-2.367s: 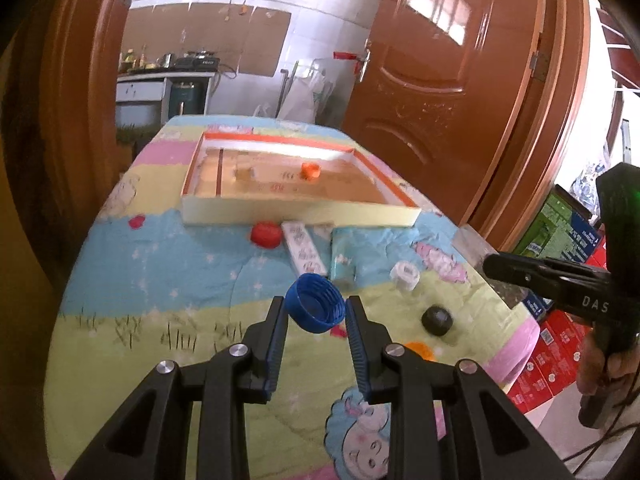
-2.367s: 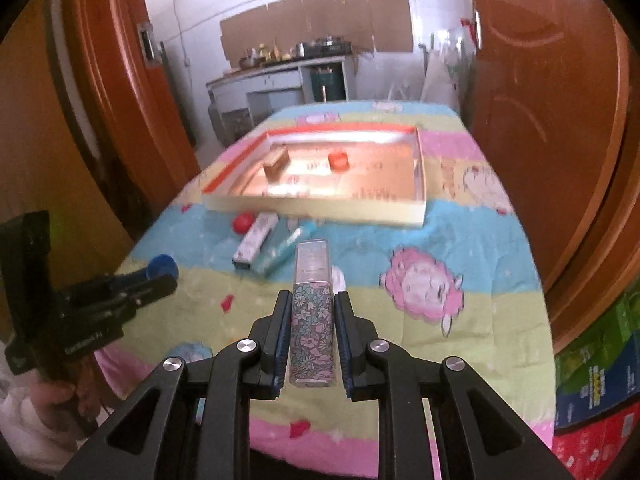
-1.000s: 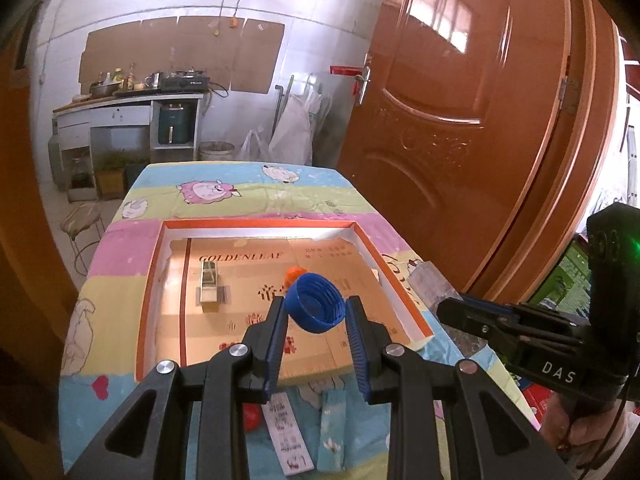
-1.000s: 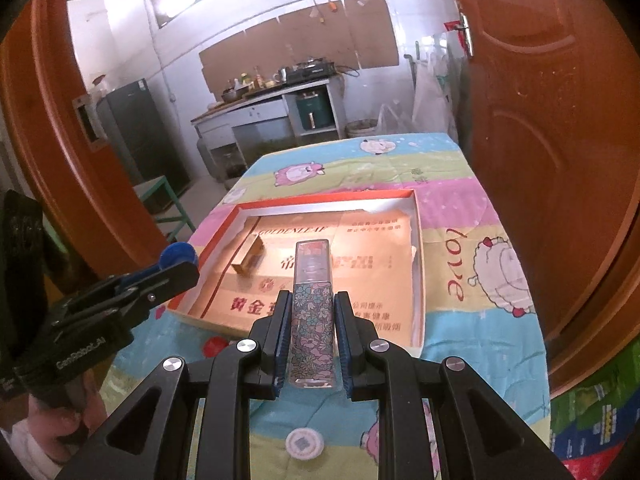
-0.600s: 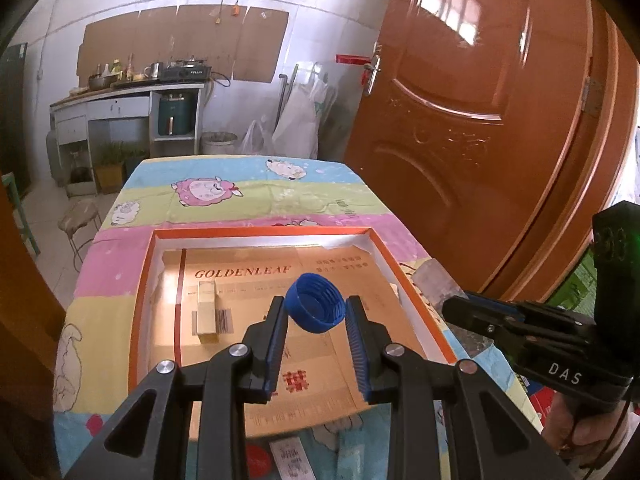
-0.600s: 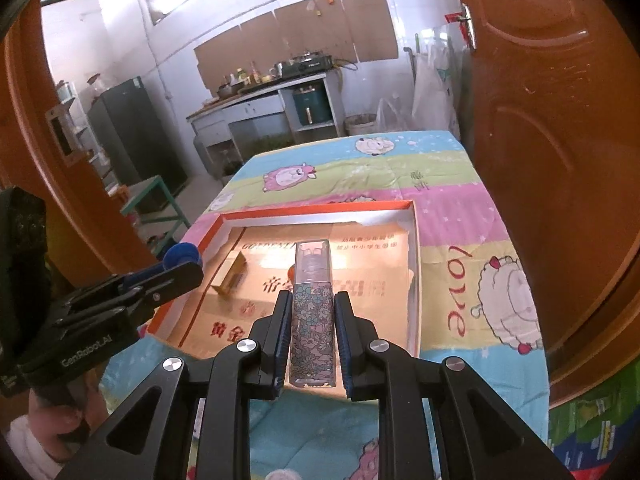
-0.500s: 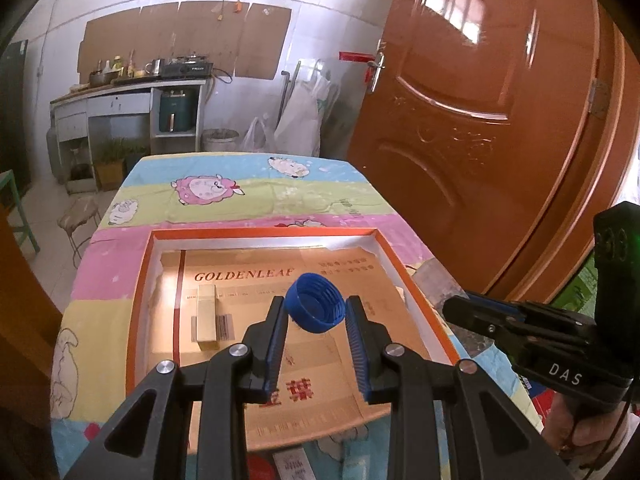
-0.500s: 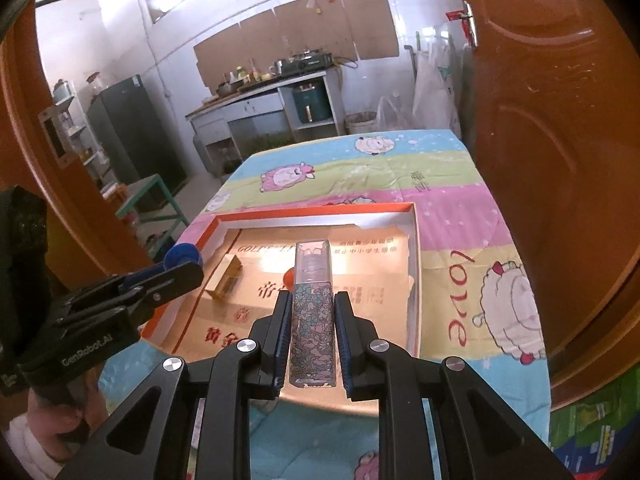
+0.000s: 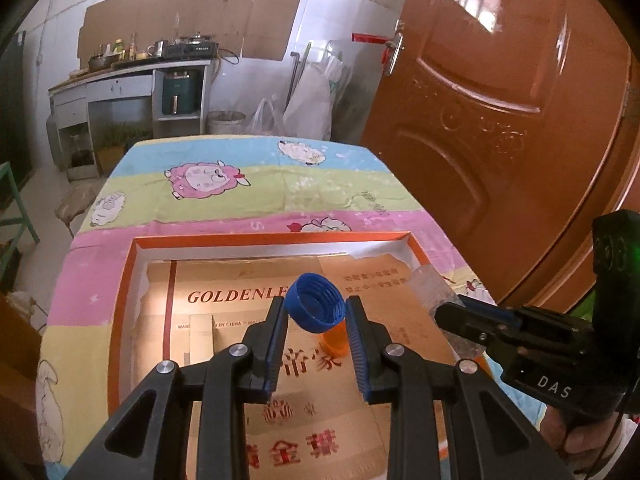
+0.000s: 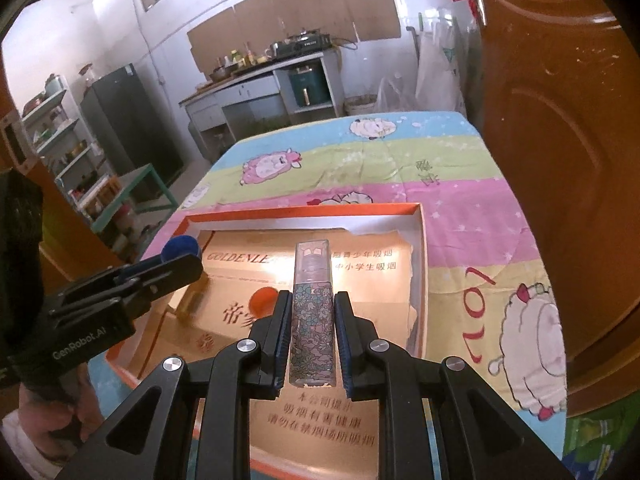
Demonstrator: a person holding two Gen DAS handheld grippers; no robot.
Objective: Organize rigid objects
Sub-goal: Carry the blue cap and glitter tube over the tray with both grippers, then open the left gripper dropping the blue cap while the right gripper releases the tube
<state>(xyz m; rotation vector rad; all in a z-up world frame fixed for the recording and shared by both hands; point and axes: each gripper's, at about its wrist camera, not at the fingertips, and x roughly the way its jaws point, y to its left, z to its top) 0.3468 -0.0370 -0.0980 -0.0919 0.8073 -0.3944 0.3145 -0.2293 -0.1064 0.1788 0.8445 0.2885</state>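
Observation:
My left gripper [image 9: 315, 314] is shut on a blue bottle cap [image 9: 315, 303], held above the orange-rimmed cardboard tray [image 9: 124, 272]. An orange cap [image 9: 335, 342] lies in the tray just below it. My right gripper [image 10: 311, 308] is shut on a floral-patterned rectangular bottle [image 10: 312, 312], held over the same tray [image 10: 420, 216]. The orange cap [image 10: 264, 298] shows left of that bottle. The left gripper with its blue cap [image 10: 180, 247] shows at the left of the right wrist view. The right gripper [image 9: 448, 314] shows at the right of the left wrist view.
The tray sits on a table with a striped sheep-pattern cloth [image 9: 224, 192]. A brown wooden door [image 9: 500, 100] stands close on the right. A small tan box [image 10: 192, 300] lies in the tray, partly hidden. A crumpled clear wrapper [image 9: 430, 284] lies at the tray's right rim.
Both grippers have moved forward from the near table edge to over the tray, each still holding its object. The loose items on the cloth have dropped out of view.

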